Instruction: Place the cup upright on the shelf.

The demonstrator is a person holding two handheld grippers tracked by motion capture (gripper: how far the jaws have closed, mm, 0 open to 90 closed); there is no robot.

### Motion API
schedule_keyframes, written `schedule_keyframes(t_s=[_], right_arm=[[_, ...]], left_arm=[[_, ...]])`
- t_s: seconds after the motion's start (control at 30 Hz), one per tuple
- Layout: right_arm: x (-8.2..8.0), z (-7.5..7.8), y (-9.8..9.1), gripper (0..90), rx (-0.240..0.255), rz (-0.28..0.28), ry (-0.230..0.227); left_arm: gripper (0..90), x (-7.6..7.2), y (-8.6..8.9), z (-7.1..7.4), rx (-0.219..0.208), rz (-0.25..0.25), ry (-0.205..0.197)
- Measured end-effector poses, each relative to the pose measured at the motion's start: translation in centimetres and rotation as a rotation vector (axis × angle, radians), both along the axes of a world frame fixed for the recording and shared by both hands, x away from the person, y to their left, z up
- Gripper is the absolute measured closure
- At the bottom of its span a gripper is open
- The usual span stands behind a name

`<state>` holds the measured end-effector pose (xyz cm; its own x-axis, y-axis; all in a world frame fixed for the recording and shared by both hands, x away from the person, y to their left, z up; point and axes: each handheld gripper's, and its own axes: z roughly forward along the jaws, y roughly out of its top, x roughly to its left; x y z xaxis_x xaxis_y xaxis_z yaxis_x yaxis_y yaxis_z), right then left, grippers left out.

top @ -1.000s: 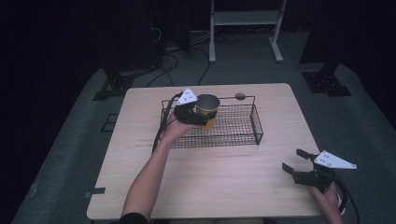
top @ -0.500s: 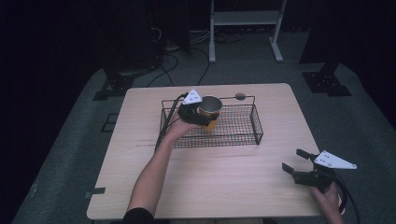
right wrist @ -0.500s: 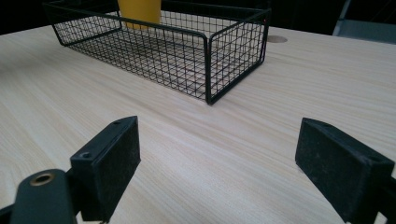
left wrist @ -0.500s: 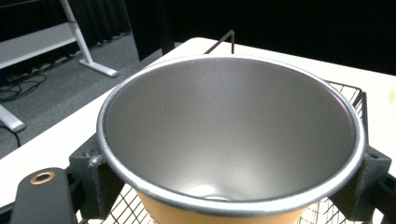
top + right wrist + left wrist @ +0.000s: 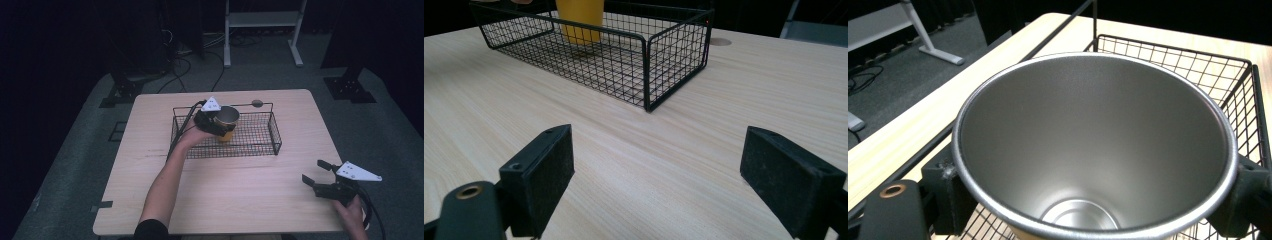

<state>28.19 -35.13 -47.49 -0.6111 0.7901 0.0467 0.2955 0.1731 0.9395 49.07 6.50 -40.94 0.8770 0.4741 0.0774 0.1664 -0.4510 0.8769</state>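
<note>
A yellow cup with a steel inside point(image 5: 227, 120) is held inside the black wire basket point(image 5: 265, 142), near its left end, with my left gripper point(image 5: 215, 120) shut on it. In the left gripper view the cup's open mouth point(image 5: 1093, 145) faces the camera, a jaw pressed on each side, and the cup is empty. Its yellow wall point(image 5: 580, 20) shows through the basket point(image 5: 644, 55) in the right gripper view, low over the mesh floor. My right gripper point(image 5: 316, 176) hovers open near the table's front right corner, nothing between its jaws point(image 5: 659, 185).
The wooden table point(image 5: 225, 200) stands on grey floor. A small round grommet point(image 5: 257, 103) sits behind the basket. A white stand point(image 5: 260, 30) and cables lie on the floor beyond the table's far edge.
My left gripper has carried the cup slightly right and forward inside the basket. The right gripper has stayed put.
</note>
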Motion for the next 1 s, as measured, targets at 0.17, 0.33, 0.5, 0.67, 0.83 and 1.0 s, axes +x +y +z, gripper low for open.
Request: schedule_keyframes(t_s=[0.17,0.33,0.5,0.67,0.83,1.0], right_arm=[[-0.01,0.00,0.00,13.0,0.001,0.000,-0.001],[-0.01,0.00,-0.01,13.0,0.001,0.000,-0.001],[0.00,0.00,0.00,13.0,-0.001,0.000,-0.001],[-0.02,0.00,0.00,13.0,-0.001,0.001,0.000],[-0.03,-0.01,0.01,13.0,-0.002,0.002,-0.001],[-0.06,-0.02,-0.04,13.0,0.000,0.007,-0.003]], left_arm=[[12.1,0.22,-0.29,-0.48,0.050,-0.018,0.022],[11.9,0.38,-0.19,-0.90,0.066,-0.020,0.037],[11.8,0.35,-0.08,-0.83,0.090,-0.023,0.032],[10.7,0.31,0.01,-0.83,0.096,-0.023,0.036],[9.5,0.34,0.16,-0.74,0.095,-0.019,0.036],[5.4,0.30,0.22,-0.62,0.092,-0.002,0.036]])
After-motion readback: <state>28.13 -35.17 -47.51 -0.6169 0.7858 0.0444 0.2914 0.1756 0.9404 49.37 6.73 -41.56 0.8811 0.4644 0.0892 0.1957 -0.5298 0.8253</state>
